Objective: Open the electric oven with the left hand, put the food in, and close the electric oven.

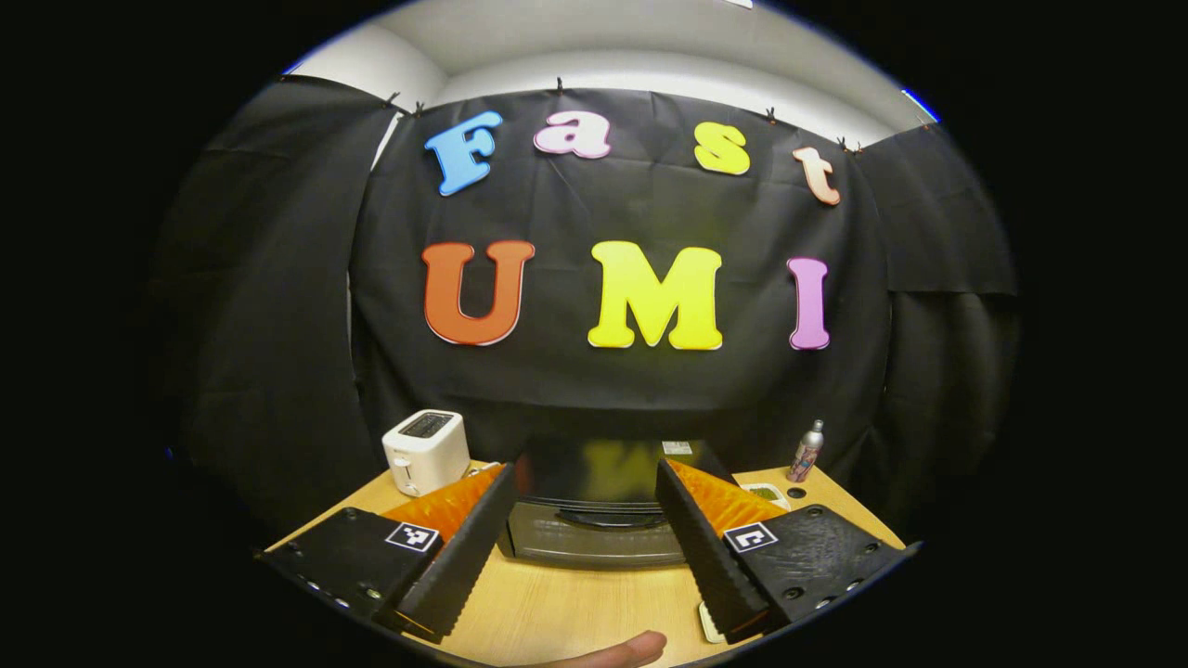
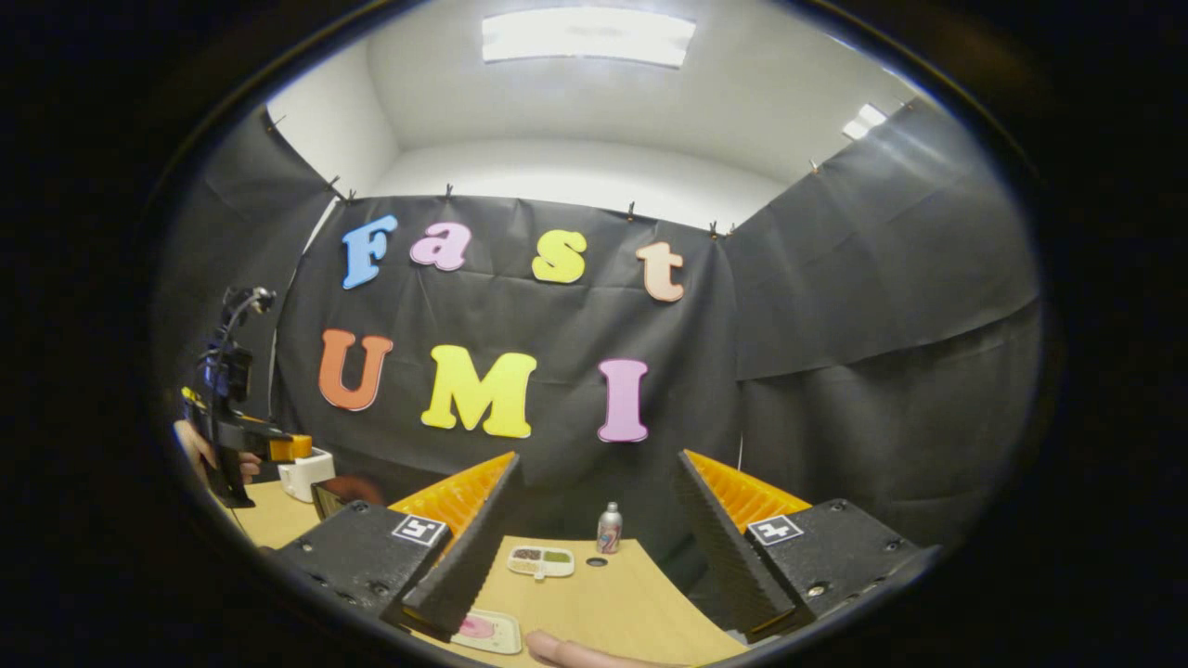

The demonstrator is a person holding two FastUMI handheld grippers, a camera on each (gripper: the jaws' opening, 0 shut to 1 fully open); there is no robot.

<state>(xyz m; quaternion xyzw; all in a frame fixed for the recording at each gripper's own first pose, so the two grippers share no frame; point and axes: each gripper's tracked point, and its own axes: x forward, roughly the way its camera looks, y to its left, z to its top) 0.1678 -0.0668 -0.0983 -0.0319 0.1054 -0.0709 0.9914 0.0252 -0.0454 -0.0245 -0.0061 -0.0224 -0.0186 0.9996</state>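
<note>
The black electric oven [image 1: 594, 533] stands on the wooden table with its door closed and its handle [image 1: 608, 520] across the front. My left gripper [image 1: 585, 468] hovers in front of it, open, with the oven framed between the fingers and nothing held. In the right gripper view the left gripper [image 2: 264, 445] shows at the far left in a hand. My right gripper [image 2: 597, 459] is open and holds nothing above the table. Below it lie a small plate with pink food [image 2: 483, 631] and a divided tray of food [image 2: 540, 560].
A white toaster [image 1: 425, 452] stands left of the oven. A small metal bottle [image 1: 806, 452] stands at the back right, with the divided tray [image 1: 766, 492] near it. A round hole [image 2: 597, 561] marks the table [image 2: 631, 603]. A person's fingertip [image 1: 622, 649] shows at the bottom edge.
</note>
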